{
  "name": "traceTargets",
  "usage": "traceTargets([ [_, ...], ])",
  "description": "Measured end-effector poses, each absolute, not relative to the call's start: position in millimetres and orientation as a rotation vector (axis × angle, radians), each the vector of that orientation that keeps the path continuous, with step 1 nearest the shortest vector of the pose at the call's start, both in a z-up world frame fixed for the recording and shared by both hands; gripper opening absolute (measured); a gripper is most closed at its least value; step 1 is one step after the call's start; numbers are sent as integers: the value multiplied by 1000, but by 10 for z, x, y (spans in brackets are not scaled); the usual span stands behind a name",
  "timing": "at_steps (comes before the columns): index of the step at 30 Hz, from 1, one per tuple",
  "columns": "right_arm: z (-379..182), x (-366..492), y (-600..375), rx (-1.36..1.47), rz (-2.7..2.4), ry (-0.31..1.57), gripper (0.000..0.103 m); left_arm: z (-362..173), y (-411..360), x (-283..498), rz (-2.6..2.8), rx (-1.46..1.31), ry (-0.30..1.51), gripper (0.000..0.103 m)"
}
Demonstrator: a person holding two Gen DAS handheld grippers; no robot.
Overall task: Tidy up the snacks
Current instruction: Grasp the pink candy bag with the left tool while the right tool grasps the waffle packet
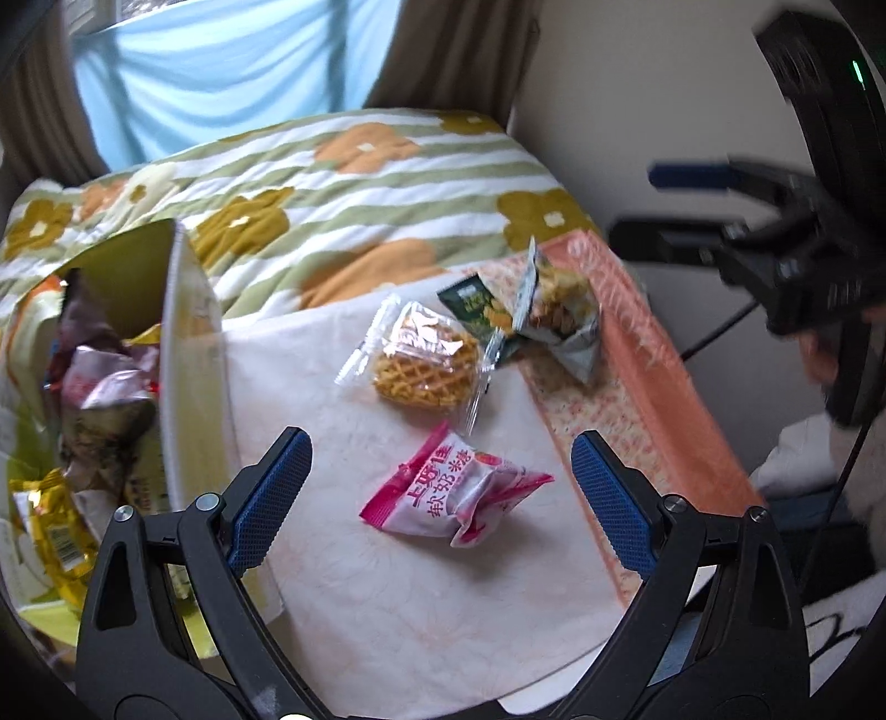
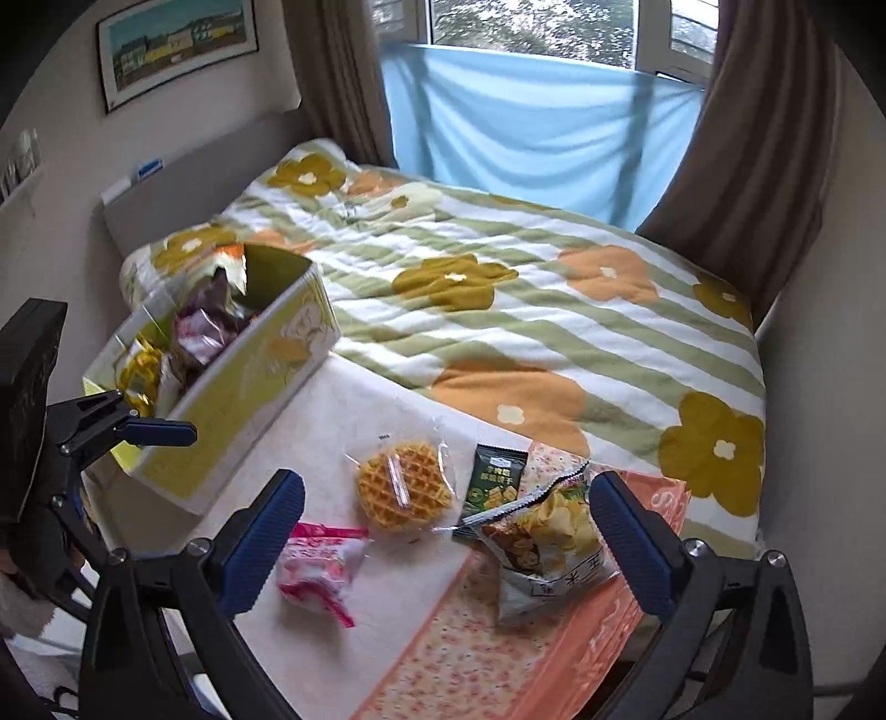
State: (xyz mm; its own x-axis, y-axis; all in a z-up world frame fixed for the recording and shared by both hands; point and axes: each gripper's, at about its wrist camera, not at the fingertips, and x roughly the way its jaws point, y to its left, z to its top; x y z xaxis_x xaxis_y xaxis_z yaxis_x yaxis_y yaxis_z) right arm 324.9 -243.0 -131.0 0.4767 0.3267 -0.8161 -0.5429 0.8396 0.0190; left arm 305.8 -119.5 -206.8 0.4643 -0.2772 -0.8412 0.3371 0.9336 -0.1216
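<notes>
Several snacks lie on a small cloth-covered table point(image 1: 387, 609): a pink candy pack point(image 1: 454, 493) point(image 2: 321, 565), a wrapped waffle point(image 1: 426, 360) point(image 2: 401, 493), a small dark green packet point(image 1: 476, 315) point(image 2: 493, 482) and an opened chips bag point(image 1: 559, 310) point(image 2: 548, 548). A yellow-green box point(image 1: 188, 360) point(image 2: 249, 376) at the table's left holds several wrapped snacks. My left gripper point(image 1: 443, 443) point(image 2: 158, 415) hangs open above the pink pack, touching nothing. My right gripper point(image 2: 447, 481) point(image 1: 634, 205) is open too, hovering over the waffle, the green packet and the chips bag.
Behind the table lies a bed with a striped, flowered quilt point(image 2: 526, 310). A window with a blue cloth point(image 2: 531, 127) and brown curtains point(image 2: 753, 166) is beyond it. An orange patterned cloth point(image 2: 470, 664) covers the table's right part. A framed picture point(image 2: 177, 44) hangs on the left wall.
</notes>
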Motion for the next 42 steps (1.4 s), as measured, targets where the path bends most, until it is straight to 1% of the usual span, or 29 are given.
traceTargets([
  [4,-1667,3393,-2467,-251,591,970,102,-2520,-1422,3059,-406,189,1063,94],
  [9,-2031,3509,-2428,-289,610,1000,102,-2983,-1517,3130,-464,243,1102,94],
  [17,-2244,3578,-2463,-249,588,1003,103,-3517,-1542,3249,-514,224,1162,94],
  [26,-2366,3612,-2286,-265,628,1010,102,-3528,-1296,3327,-414,90,1156,94],
  [30,-2482,3615,-2119,-348,640,1015,102,-3537,-1351,3373,-409,98,1140,94],
  [32,-2557,3610,-2042,-388,647,1019,102,-3528,-1347,3357,-397,110,1122,87],
  [33,-2586,3611,-2020,-393,656,1023,102,-3515,-1337,3348,-391,113,1113,81],
  [37,-2672,3629,-1933,-408,687,1034,102,-3485,-1200,3321,-397,59,1109,70],
  [42,-2762,3620,-1793,-452,718,1037,102,-3461,-1105,3303,-371,45,1107,62],
])
